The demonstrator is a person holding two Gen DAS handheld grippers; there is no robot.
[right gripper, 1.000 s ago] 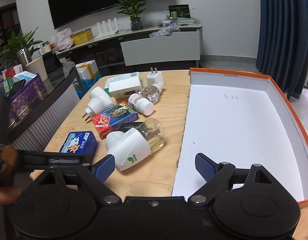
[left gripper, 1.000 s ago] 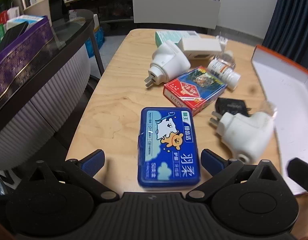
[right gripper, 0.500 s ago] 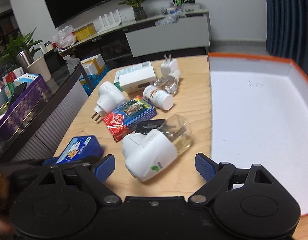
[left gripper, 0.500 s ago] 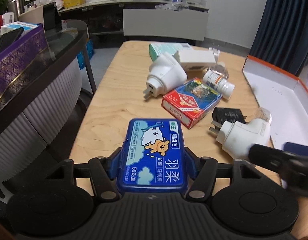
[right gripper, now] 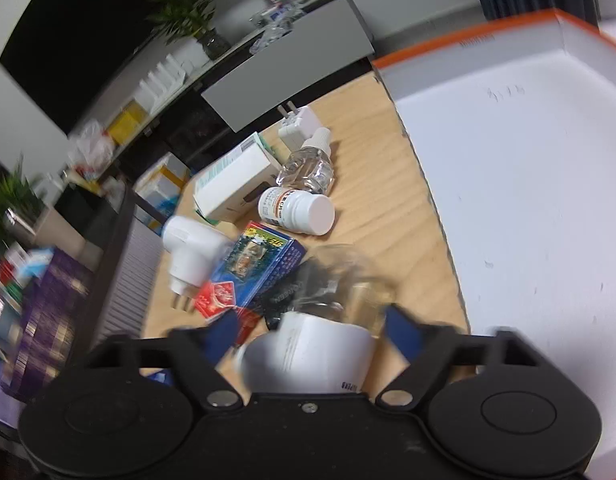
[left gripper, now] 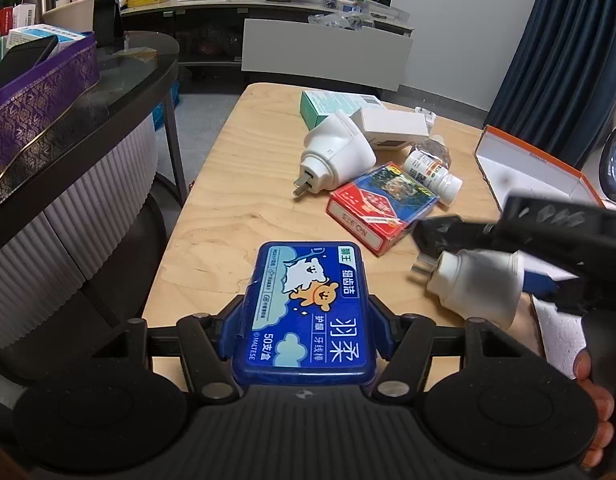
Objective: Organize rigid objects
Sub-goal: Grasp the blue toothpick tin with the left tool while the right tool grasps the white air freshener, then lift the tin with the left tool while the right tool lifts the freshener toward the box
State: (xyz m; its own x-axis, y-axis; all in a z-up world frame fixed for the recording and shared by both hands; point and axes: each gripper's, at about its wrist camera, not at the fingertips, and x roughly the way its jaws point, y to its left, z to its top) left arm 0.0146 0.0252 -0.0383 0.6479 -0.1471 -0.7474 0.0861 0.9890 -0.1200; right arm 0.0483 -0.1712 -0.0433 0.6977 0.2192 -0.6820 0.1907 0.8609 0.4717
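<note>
Both views are evenly lit by soft indoor light, with only faint shadows on the wooden table (left gripper: 235, 216) and a pale sheen on the dark glass counter (left gripper: 139, 60) at ten o'clock. The left wrist view is sharp across its middle, though the right gripper (left gripper: 504, 256) and the white plug-in device (left gripper: 476, 284) at three o'clock are smeared by motion. The right wrist view is tilted and softer, blurred most from eight to ten o'clock and over the clear bottle (right gripper: 348, 280) at centre; fisheye bending curves the white box (right gripper: 528, 184) toward the rim.
</note>
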